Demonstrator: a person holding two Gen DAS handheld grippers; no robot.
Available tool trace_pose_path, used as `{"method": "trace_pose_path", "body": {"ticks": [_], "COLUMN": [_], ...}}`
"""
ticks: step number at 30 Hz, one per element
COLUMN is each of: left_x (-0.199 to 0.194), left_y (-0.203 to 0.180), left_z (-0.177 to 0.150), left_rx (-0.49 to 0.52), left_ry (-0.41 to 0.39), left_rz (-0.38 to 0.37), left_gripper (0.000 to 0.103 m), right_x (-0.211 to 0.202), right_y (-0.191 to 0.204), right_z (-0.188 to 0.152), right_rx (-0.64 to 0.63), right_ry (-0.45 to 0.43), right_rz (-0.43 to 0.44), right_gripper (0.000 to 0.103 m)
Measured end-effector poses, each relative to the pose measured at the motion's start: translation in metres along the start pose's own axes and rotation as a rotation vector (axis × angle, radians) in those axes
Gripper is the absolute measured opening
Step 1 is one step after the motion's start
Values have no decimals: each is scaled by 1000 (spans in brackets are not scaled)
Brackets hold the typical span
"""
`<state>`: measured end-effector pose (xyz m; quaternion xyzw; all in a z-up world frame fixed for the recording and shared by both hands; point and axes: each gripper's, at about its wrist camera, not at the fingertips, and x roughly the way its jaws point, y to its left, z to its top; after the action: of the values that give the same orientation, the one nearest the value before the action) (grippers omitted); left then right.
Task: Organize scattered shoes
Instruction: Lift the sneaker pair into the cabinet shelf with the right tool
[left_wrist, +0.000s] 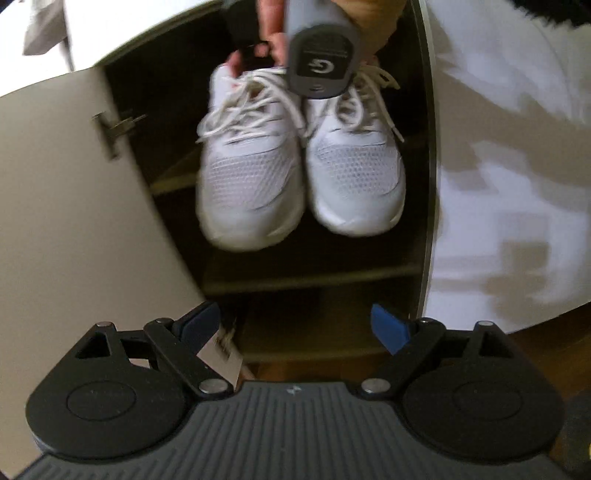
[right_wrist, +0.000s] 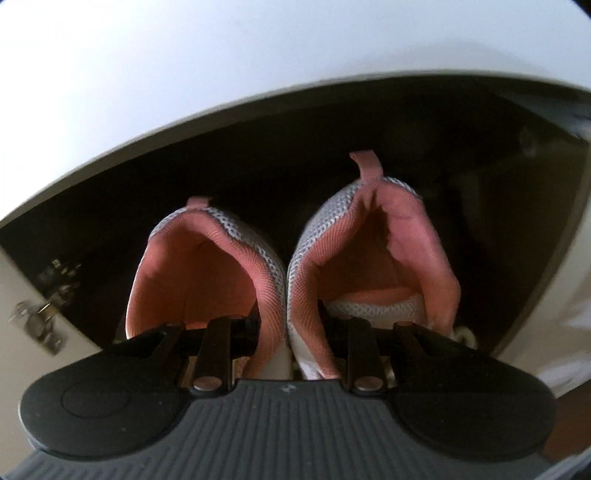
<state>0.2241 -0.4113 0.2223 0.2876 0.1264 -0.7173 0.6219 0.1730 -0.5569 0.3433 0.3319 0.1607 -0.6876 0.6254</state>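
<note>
The right gripper holds a pair of white mesh lace-up sneakers with pink lining. Its jaws are narrow, one finger inside each shoe opening, clamping the two adjoining inner collar walls together. In the right wrist view the pink-lined heel collars and pull tabs point away from the camera toward the dark interior of the cabinet. In the left wrist view the pair hangs toe-down, side by side and touching, in front of the open white shoe cabinet with dark shelves, clear of every shelf. The person's hand grips the grey handle of the right gripper above the laces.

The left gripper stands with its jaws wide, blue-padded fingertips well apart, nothing between them. It points at the lower shelves.

The white cabinet door with a metal hinge stands open at the left edge of the cabinet. Brown wood floor shows beside the cabinet's lower right corner.
</note>
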Motion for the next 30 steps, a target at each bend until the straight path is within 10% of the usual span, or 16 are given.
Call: {"method": "trace_pose_path", "body": {"ticks": [13,30], "left_x": [63,80], "left_y": [34,81], "left_z": [42,64], "left_rx": [-273,-276], "left_ry": [53,124], "left_rz": [-124,-186], "left_gripper": [93,92], "right_x": [13,-24], "right_y": [53,80], "right_z": [2,-16], "right_rx": [-144,-368], "right_ry": [-3,-155], "right_rz": [-105,-49], "right_gripper": [24,62]}}
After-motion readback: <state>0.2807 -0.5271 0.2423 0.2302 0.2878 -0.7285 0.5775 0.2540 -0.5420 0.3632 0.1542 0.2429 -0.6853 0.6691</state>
